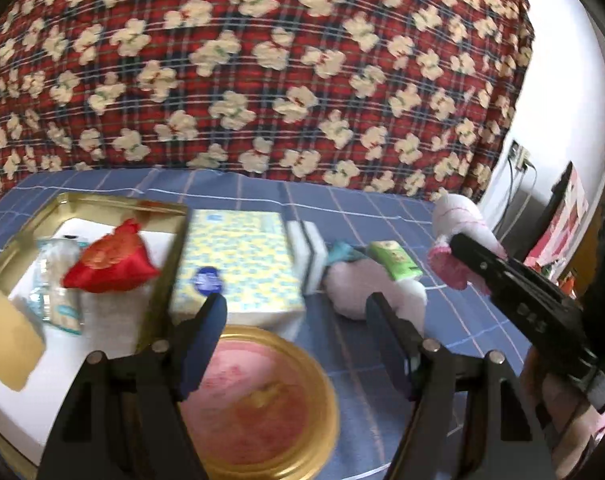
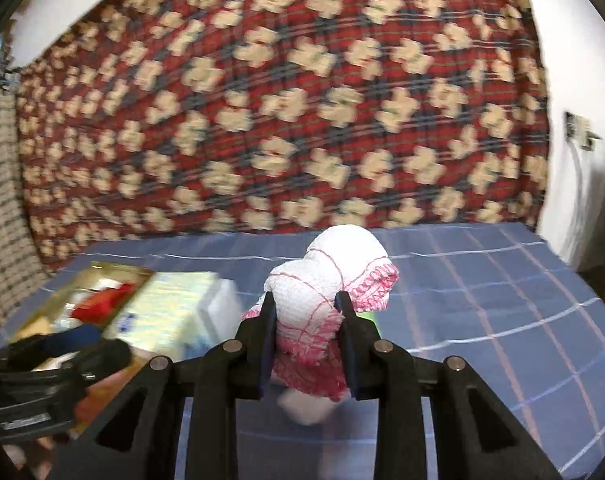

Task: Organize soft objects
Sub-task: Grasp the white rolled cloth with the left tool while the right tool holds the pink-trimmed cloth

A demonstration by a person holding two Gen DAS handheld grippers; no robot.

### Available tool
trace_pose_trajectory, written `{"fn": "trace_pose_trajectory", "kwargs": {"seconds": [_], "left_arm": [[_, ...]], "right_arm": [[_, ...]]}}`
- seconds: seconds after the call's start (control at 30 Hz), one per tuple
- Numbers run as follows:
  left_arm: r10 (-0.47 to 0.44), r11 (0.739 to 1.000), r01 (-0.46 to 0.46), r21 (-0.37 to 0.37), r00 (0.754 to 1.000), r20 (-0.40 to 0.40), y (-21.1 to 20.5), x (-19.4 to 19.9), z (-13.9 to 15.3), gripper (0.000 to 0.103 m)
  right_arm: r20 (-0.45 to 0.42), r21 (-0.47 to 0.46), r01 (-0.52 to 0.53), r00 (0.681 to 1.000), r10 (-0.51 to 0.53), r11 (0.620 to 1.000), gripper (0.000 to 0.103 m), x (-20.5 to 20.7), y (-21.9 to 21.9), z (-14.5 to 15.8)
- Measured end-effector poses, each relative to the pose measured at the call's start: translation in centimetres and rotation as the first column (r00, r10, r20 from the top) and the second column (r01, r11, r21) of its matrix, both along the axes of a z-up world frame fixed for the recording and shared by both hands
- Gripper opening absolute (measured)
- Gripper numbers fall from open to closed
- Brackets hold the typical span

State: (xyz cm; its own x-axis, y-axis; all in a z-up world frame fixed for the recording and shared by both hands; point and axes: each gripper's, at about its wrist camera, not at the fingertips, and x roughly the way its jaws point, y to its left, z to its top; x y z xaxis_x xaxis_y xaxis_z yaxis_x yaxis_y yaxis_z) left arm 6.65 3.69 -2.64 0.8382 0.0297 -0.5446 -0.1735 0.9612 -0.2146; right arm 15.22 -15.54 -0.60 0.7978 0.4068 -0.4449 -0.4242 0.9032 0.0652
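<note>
Surface: blue checked sheet (image 2: 502, 320), with a red plaid quilt (image 1: 262, 60) heaped behind it and a white wall to your right.
Tin (image 1: 18, 256): gold, rectangular, holding a shiny red pouch (image 1: 112, 260).
Beside tin: tissue pack (image 1: 234, 264), white sponges (image 1: 308, 252).
Left gripper (image 1: 296, 312): spread wide, empty, above a round gold lid (image 1: 318, 392).
Right gripper (image 2: 304, 304): you're pinching a knotted white-and-pink towel (image 2: 334, 272), lifted off the sheet.
</note>
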Motion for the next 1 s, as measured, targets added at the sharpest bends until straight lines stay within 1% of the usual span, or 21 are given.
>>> {"fn": "trace_pose_trajectory", "kwargs": {"seconds": [0.13,0.27,0.43,0.53,0.6,0.67,0.73,0.8,0.83,0.9,1.0], "left_arm": [[-0.044,0.999,0.044,0.016,0.999,-0.005,-2.5,1.1,-0.2,0.073],[-0.094,0.995,0.094,0.026,0.995,-0.028,-5.1,2.7,-0.8,0.073],[-0.134,0.989,0.137,0.055,0.989,-0.059,-7.6,4.5,-1.5,0.073],[-0.15,0.984,0.157,0.082,0.984,-0.093,-9.0,5.9,-2.3,0.071],[-0.163,0.982,0.173,0.079,0.979,-0.12,-9.6,6.8,-2.8,0.067],[-0.175,0.979,0.187,0.078,0.975,-0.14,-10.1,7.4,-3.3,0.057],[-0.201,0.973,0.215,0.077,0.966,-0.162,-10.8,7.9,-3.8,0.05],[-0.213,0.969,0.231,0.085,0.96,-0.182,-11.6,8.3,-4.2,0.045],[-0.226,0.966,0.246,0.079,0.953,-0.2,-11.9,8.6,-4.5,0.041],[-0.237,0.964,0.256,0.068,0.949,-0.21,-12.2,9.0,-4.6,0.041],[-0.237,0.961,0.262,0.087,0.946,-0.222,-12.8,9.7,-4.7,0.041]], "right_arm": [[-0.008,-0.012,0.058,0.998,-0.058,0.998,0.03,1.1,-2.0,-0.6],[-0.024,-0.04,0.103,0.994,-0.104,0.994,0.03,2.0,-3.2,-1.4],[-0.058,-0.033,0.14,0.988,-0.142,0.99,0.03,3.0,-5.0,-2.4],[-0.081,-0.019,0.15,0.985,-0.151,0.988,0.03,3.4,-5.8,-2.9],[-0.084,-0.009,0.157,0.984,-0.157,0.988,0.03,3.5,-6.3,-2.9],[-0.09,-0.003,0.155,0.984,-0.155,0.988,0.03,3.5,-6.5,-2.9],[-0.103,0.015,0.156,0.983,-0.153,0.988,0.03,3.7,-6.9,-3.0],[-0.113,0.031,0.157,0.982,-0.153,0.987,0.03,3.8,-7.2,-3.1],[-0.117,0.036,0.157,0.982,-0.151,0.987,0.03,3.9,-7.2,-3.1],[-0.118,0.031,0.157,0.981,-0.152,0.987,0.03,3.9,-7.2,-3.1],[-0.119,0.014,0.156,0.981,-0.153,0.988,0.03,4.0,-7.0,-3.1]]}}
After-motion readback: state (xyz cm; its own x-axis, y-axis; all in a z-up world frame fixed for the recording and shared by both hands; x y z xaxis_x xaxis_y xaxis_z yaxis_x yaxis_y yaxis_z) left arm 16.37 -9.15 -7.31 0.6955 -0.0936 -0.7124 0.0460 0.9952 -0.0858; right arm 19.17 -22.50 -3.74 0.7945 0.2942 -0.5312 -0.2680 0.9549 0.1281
